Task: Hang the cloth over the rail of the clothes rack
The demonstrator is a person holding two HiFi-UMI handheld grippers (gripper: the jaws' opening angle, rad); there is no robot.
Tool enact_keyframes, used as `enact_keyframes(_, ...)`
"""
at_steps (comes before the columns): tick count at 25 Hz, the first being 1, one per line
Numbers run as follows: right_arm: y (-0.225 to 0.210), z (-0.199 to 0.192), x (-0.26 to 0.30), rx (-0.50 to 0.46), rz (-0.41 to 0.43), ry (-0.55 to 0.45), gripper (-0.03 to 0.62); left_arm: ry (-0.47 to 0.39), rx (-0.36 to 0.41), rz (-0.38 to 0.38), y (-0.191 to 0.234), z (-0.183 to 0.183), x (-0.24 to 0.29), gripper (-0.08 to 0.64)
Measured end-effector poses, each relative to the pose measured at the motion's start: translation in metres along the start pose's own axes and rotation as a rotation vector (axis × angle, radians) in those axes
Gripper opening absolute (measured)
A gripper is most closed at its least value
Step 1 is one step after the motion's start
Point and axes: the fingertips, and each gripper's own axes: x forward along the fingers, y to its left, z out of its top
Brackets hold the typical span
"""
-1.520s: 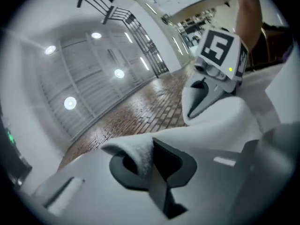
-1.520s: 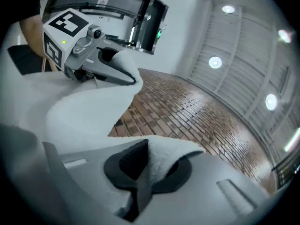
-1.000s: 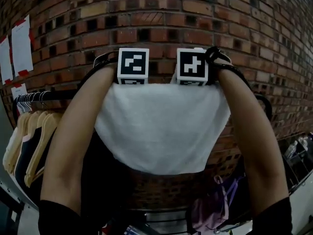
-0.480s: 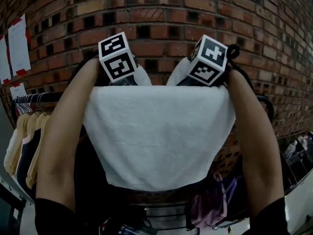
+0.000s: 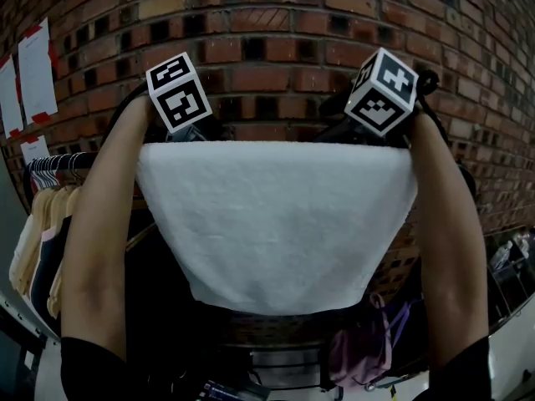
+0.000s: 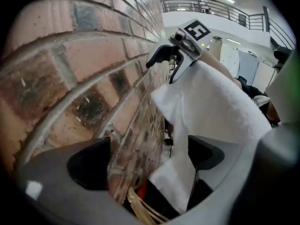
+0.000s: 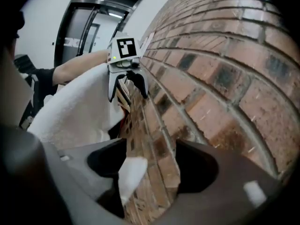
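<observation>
Letting go of the cloth (image 5: 276,224) draped over the rail (image 5: 79,160) at 12 o'clock, just opening left gripper (image 6: 145,161) and right gripper (image 7: 152,165) wide around its loose edge; likely only pulling back remaining.

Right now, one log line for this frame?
cloth draped over rail; left gripper just opened, cloth edge loose in it; right gripper same; phase: release

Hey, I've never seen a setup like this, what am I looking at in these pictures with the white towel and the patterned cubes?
A person holds a two-jaw gripper in each hand; the marked cubes belong to those. One picture is from a head camera, looking at a white cloth that seems draped over a clothes rack rail before a brick wall. The other two come from cameras riding on the left gripper and right gripper. Both sets of jaws have just been opening and stand apart; a cloth edge lies between each, unpressed.
</observation>
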Motion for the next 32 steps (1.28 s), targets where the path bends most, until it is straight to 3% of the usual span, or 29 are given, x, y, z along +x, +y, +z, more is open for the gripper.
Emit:
enact_keyframes(2, 0.001, 0.005, 0.002, -0.021, -0.015, -0.016, 0.325, -0.022, 0.001, 0.008, 0.003, -0.004, 0.0, 0.528)
enact_keyframes(5, -0.004, 0.013, 0.003, -0.078, -0.077, -0.048, 0.325, -0.157, 0.084, 0.057, 0.006, 0.022, -0.015, 0.515)
enact_keyframes(8, -0.029, 0.055, -0.037, -0.096, -0.29, -0.284, 0.325, -0.35, 0.222, 0.144, 0.004, 0.059, -0.043, 0.469)
enact_keyframes(11, -0.045, 0.094, -0.098, -0.112, -0.538, -0.537, 0.325, -0.571, 0.381, 0.34, -0.002, 0.098, -0.093, 0.419)
enact_keyframes(14, -0.038, 0.114, -0.148, -0.137, -0.691, -0.69, 0.319, -0.822, 0.523, 0.559, -0.028, 0.135, -0.158, 0.377)
enact_keyframes(15, -0.033, 0.119, -0.163, -0.142, -0.73, -0.731, 0.303, -0.901, 0.559, 0.633, -0.04, 0.145, -0.18, 0.331)
enact_keyframes(18, -0.016, 0.133, -0.206, -0.153, -0.867, -0.821, 0.065, -1.105, 0.646, 0.845, -0.084, 0.161, -0.237, 0.066)
enact_keyframes(19, -0.01, 0.137, -0.217, -0.156, -0.908, -0.835, 0.027, -1.15, 0.658, 0.899, -0.097, 0.163, -0.25, 0.008)
enact_keyframes(23, 0.013, 0.15, -0.235, -0.173, -0.967, -0.843, 0.006, -1.217, 0.665, 0.969, -0.137, 0.171, -0.262, 0.008)
enact_keyframes(30, 0.04, 0.145, -0.209, -0.178, -0.956, -0.78, 0.006, -1.187, 0.609, 1.008, -0.159, 0.183, -0.226, 0.007)
enact_keyframes(32, 0.072, 0.138, -0.205, -0.181, -0.962, -0.839, 0.006, -1.255, 0.554, 1.011, -0.186, 0.173, -0.209, 0.007)
